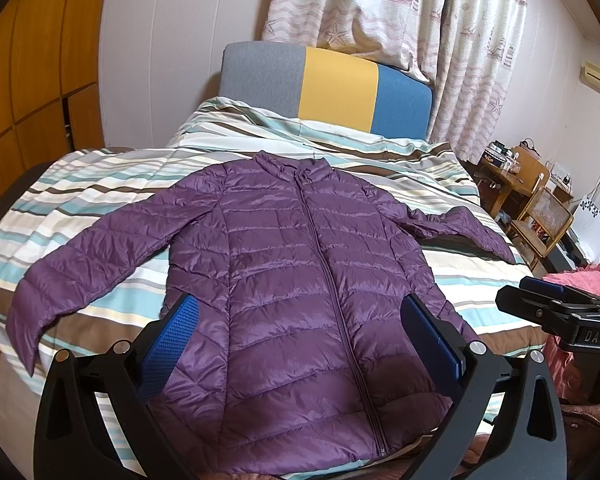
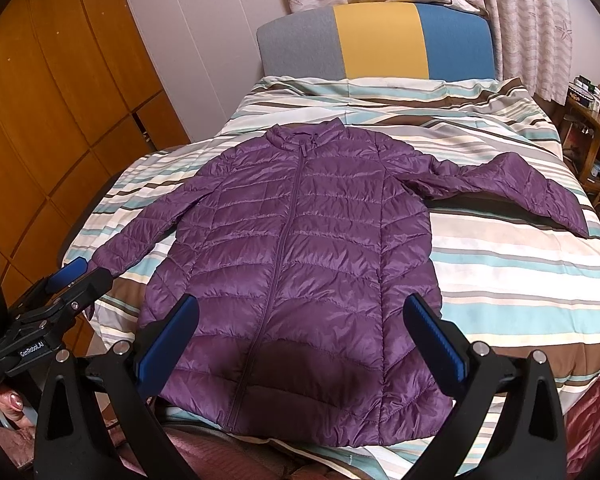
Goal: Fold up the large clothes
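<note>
On the striped bed (image 2: 500,264), the purple puffer jacket (image 2: 300,240) lies front up and zipped, collar toward the headboard (image 2: 380,40), hem at the near edge. Both sleeves are spread outward: the one toward the wardrobe (image 2: 60,100) runs down to the bed's edge, the other kinks at the elbow and reaches toward the far side.

The left gripper (image 1: 300,344) hovers above the lower body of the jacket with its jaws wide apart and nothing between them. The right gripper (image 2: 302,340) does the same — jaws fully spread, holding nothing. Neither appears to touch the fabric, so I judge folding has not begun.

The risks come from the material. Slick, padded nylon will likely slide out of a shallow pinch — a bite that takes only the top layer would lift the front panel and leave the back behind, skewing the fold. The puffy quilting may spring open once released. The hem sits right at the bed's edge, so a tug toward the person could drag the jacket off. The kinked sleeve could bunch under the body if folded without being straightened.
</note>
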Tool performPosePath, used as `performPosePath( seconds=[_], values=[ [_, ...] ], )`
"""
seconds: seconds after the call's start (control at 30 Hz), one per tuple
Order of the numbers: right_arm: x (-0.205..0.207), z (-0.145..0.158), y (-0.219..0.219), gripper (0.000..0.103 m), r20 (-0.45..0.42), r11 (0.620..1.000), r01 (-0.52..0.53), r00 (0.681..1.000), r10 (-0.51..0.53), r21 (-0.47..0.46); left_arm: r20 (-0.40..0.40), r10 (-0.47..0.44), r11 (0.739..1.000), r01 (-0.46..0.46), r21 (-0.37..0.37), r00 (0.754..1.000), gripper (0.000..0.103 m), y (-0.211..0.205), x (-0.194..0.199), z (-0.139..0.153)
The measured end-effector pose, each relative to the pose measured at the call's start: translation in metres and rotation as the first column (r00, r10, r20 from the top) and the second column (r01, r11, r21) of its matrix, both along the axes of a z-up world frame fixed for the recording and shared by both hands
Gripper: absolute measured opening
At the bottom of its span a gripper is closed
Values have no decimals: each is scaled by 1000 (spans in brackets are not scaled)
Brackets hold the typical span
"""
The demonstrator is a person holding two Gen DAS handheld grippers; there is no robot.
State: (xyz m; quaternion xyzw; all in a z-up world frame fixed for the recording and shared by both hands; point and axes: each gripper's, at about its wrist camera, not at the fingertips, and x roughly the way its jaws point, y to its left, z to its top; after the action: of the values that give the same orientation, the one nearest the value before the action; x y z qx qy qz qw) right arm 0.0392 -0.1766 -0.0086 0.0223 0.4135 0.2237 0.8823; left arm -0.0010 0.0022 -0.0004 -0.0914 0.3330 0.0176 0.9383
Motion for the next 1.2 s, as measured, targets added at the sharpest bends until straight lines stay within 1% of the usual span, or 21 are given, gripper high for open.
performPosePath(
  seconds=[0.67, 0.8, 1.07, 1.2],
  values=[
    [-1, -3, 1, 101, -10, 1000, -2, 1000, 2, -2, -6, 2, 1000, -2, -6, 1000, 100, -2, -2, -6],
    [0, -3, 0, 101, -11, 1000, 1, 1000, -1, -2, -8, 4, 1000, -4, -7, 1000, 100, -5, -7, -10],
    [0, -4, -1, 101, -14, 1000, 3, 1000, -3, -4, -11, 4, 1000, -4, -12, 1000, 100, -3, -4, -9],
    [5, -7, -1, 101, -29, 1000, 6, 1000, -6, -4, -23, 7, 1000, -8, -23, 1000, 100, -5, -2, -17]
  ],
)
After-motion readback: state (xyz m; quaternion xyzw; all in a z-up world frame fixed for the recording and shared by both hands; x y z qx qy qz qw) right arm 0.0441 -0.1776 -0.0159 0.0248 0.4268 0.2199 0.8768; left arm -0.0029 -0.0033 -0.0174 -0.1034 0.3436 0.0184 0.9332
